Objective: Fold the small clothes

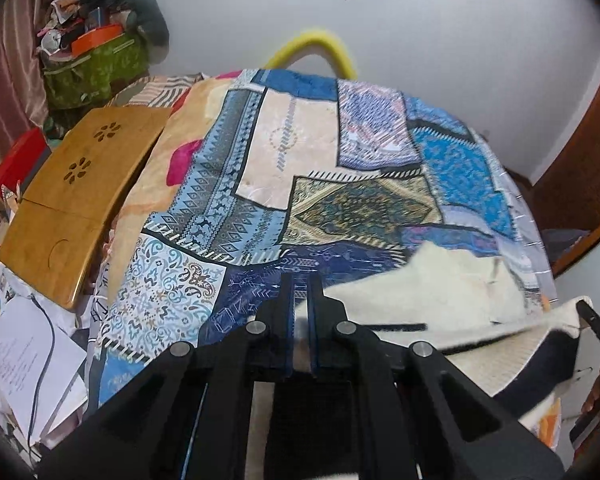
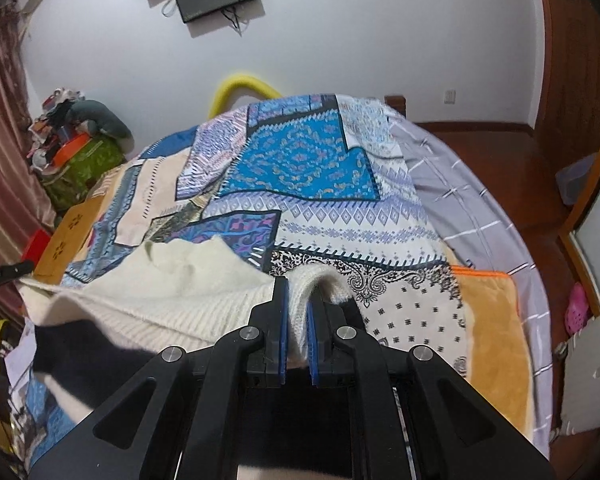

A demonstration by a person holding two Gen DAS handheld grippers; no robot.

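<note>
While both grippers clamp one hem, the cream knit garment (image 2: 172,280) hangs stretched between them above the patchwork bedspread (image 2: 300,160).

Right gripper (image 2: 298,320): jaws closed on a fold of ribbed edge. Left gripper (image 1: 300,312): jaws closed, apparently pinching the opposite corner, though blur hides the contact. The garment's long axis runs gripper to gripper; its body trails forward onto the bed. Ahead lies open bedspread; the wooden lap desk (image 1: 76,200) borders the left edge.
</note>
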